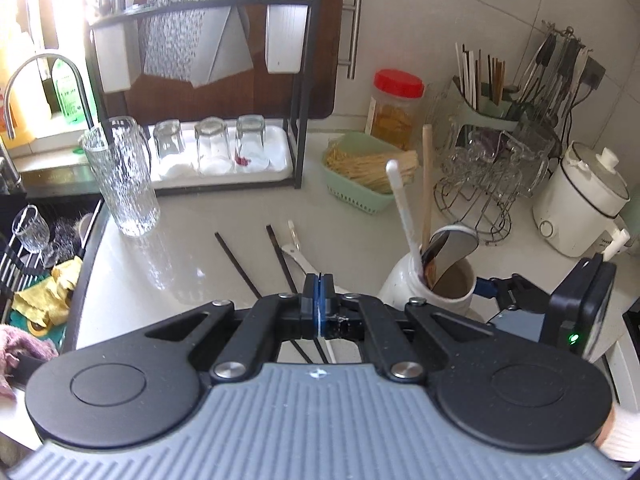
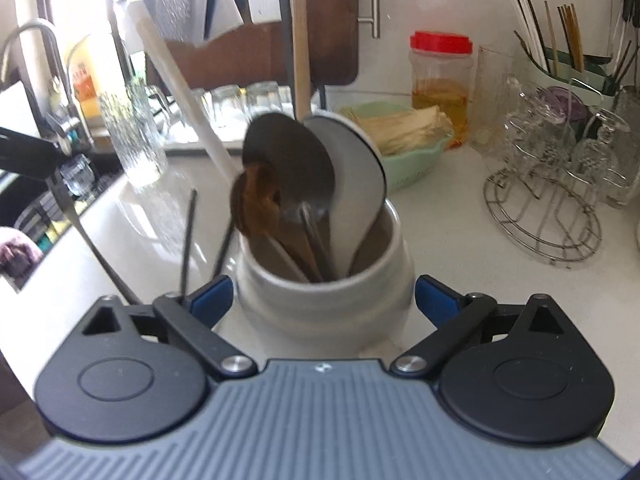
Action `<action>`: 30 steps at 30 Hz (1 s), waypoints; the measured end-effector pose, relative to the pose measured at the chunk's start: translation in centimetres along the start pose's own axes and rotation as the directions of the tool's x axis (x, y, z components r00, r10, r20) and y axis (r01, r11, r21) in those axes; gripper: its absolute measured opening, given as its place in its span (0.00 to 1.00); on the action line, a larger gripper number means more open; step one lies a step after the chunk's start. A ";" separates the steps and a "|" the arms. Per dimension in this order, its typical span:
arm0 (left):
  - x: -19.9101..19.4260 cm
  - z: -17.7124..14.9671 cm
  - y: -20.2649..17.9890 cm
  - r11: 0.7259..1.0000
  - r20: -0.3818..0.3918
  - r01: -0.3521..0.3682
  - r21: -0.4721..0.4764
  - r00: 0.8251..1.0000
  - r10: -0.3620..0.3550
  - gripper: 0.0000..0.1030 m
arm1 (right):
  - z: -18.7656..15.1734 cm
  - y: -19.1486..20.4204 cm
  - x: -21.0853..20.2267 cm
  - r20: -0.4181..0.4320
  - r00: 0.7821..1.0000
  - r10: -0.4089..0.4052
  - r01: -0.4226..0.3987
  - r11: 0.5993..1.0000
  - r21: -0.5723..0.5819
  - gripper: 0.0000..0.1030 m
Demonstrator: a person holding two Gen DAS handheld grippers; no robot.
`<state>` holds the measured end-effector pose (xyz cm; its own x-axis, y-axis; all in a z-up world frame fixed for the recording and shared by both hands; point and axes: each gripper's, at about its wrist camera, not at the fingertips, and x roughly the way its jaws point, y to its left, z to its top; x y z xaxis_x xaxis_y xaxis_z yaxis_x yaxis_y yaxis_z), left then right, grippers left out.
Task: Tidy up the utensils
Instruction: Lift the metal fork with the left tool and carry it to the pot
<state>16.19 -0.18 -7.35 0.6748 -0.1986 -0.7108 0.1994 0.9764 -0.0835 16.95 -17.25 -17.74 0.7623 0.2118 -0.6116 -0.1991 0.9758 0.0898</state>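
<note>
Closest to me, the left gripper (image 1: 319,294) hangs over the pale countertop (image 1: 192,256) with its jaws pressed flat together and nothing caught between them. Just beyond and below its tip lie two black chopsticks (image 1: 238,265) side by side on the counter, with a white utensil (image 1: 294,250) lying next to them; none of these touches the fingers.

To its right, the right gripper (image 2: 323,294) has its jaws spread wide, one blue-padded finger on either side of the white ceramic jar (image 2: 324,300). Whether the pads touch the jar's wall I cannot tell; they look just beside it rather than pressing. The jar stands upright and already holds several utensils: a dark ladle (image 2: 294,164), a grey-white scoop (image 2: 352,184), a brown wooden spoon (image 2: 256,204), a long white handle (image 2: 180,92) leaning left and a wooden handle (image 2: 299,52) standing nearly straight.

Further back on the left, a tall ribbed glass (image 1: 122,180) stands near the sink edge, well apart from the chopsticks. Behind the jar sits a green basket (image 1: 360,196) of pale sticks, then a jar with a red lid (image 1: 396,110). To the right are a wire stand (image 1: 488,184) hung with glasses, a green holder of chopsticks (image 1: 486,76) and a white cooker (image 1: 580,204). Against the wall, a black rack (image 1: 300,120) holds a tray of upturned tumblers (image 1: 210,148), with the tap (image 1: 44,80) at far left.
</note>
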 end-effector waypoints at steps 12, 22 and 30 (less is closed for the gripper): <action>-2.2 2.9 -1.3 0.998 0.010 0.019 0.054 1.000 -0.019 0.01 | 0.4 0.1 0.1 -0.001 1.000 -0.012 0.012 1.000 -0.003 0.88; -3.2 5.4 -2.2 0.994 -0.001 0.028 0.109 1.000 -0.028 0.01 | 0.5 0.1 0.1 -0.016 1.000 -0.004 0.004 1.000 -0.011 0.88; -3.8 7.6 -3.0 0.989 -0.003 0.055 0.139 0.999 -0.055 0.01 | 0.5 0.2 0.1 -0.025 1.000 0.005 -0.005 1.000 -0.017 0.88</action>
<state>18.41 -2.95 0.88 0.6608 -0.2514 -0.7072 0.3325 0.9428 -0.0245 17.30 -17.04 -17.41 0.7456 0.2152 -0.6307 -0.2136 0.9737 0.0797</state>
